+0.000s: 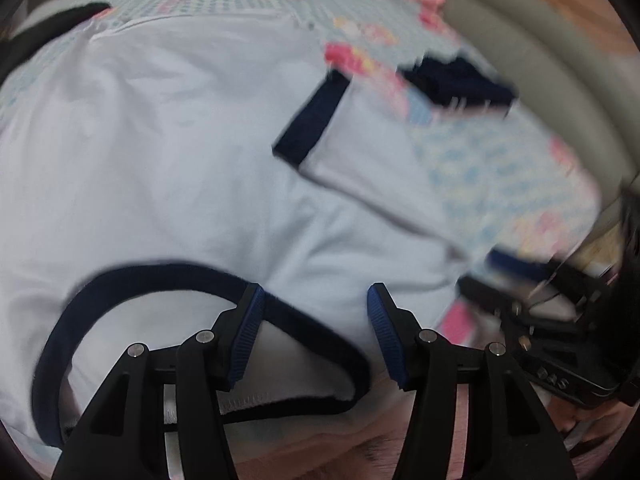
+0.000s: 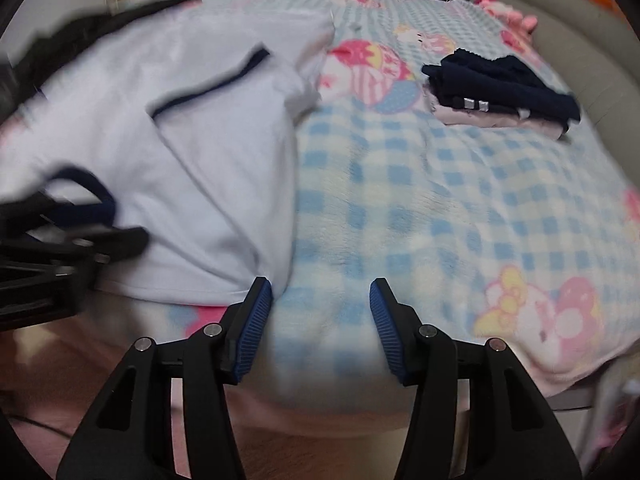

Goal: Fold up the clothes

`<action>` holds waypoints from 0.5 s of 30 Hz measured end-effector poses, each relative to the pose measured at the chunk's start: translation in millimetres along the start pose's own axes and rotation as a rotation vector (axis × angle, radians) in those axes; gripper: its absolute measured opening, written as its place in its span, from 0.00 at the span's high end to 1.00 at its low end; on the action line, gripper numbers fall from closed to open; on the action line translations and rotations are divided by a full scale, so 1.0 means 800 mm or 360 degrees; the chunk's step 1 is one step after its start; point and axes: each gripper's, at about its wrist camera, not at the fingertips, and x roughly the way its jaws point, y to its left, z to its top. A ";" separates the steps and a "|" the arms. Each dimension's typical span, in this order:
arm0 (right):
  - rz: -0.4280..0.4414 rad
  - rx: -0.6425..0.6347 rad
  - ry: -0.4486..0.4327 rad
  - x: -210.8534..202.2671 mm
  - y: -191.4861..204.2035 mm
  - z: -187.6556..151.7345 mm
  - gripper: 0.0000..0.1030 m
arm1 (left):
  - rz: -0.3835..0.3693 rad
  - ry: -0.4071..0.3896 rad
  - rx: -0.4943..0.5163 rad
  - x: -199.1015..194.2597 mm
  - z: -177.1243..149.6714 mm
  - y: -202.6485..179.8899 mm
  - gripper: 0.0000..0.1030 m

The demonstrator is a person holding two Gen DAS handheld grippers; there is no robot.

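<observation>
1 white shirt [image 1: 168, 152] lies under the left hand-held gripper [image 1: 316, 300]

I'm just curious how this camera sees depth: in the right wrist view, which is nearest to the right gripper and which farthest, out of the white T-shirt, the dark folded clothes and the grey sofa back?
From the right gripper:
1. White T-shirt, hem beside the left fingertip.
2. Dark folded clothes, farther, upper right on the checked blanket.
3. Grey sofa back, farthest, behind the blanket's right edge.
</observation>
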 end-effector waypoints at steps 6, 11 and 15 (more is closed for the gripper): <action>0.0105 0.0047 -0.0189 -0.037 0.024 0.029 0.48 | -0.0111 -0.0194 -0.0200 -0.019 0.046 0.028 0.47; 0.0084 0.0068 -0.0075 0.025 0.021 0.064 0.48 | 0.0065 -0.0077 0.0015 0.023 0.077 0.002 0.48; -0.0021 0.0016 0.0076 0.057 0.029 0.055 0.47 | 0.0327 0.0025 0.0076 0.040 0.078 -0.002 0.56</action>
